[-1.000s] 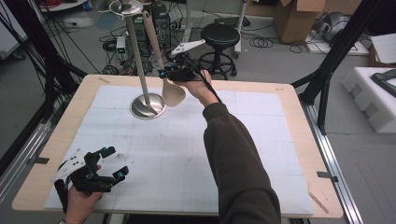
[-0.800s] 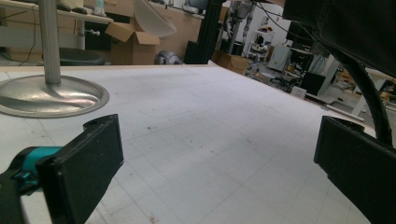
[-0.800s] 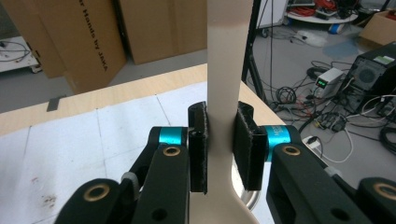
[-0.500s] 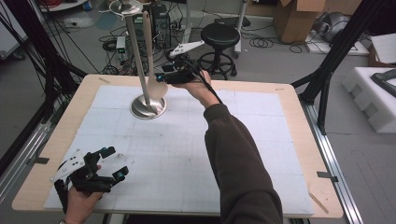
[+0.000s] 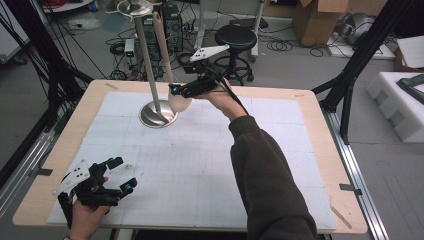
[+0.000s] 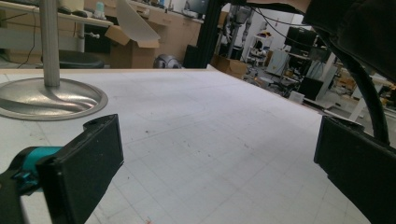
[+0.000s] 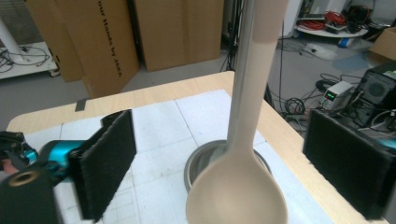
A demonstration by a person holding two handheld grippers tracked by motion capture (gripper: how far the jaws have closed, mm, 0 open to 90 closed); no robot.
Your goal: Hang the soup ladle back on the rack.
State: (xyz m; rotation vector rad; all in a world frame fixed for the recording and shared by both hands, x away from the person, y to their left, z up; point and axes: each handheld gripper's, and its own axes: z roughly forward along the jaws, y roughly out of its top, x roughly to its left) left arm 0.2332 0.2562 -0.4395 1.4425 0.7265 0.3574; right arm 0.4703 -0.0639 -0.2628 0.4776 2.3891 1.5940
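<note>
A smooth beige spoon (image 7: 236,196) is hanging bowl-down beside a brushed-metal stand (image 5: 158,114) near the table's far edge. The right gripper (image 5: 176,90) is opening, its rough black pads flanking the bowl without pressing. The left gripper (image 5: 121,173) is resting spread at the near left corner.

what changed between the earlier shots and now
The right tongs have just been opening and let go of the beige long-handled spoon, which hangs between the jaws on the silver metal stand; the right hand drew back slightly. The stand, the left tongs and the white gridded mat stayed put.
</note>
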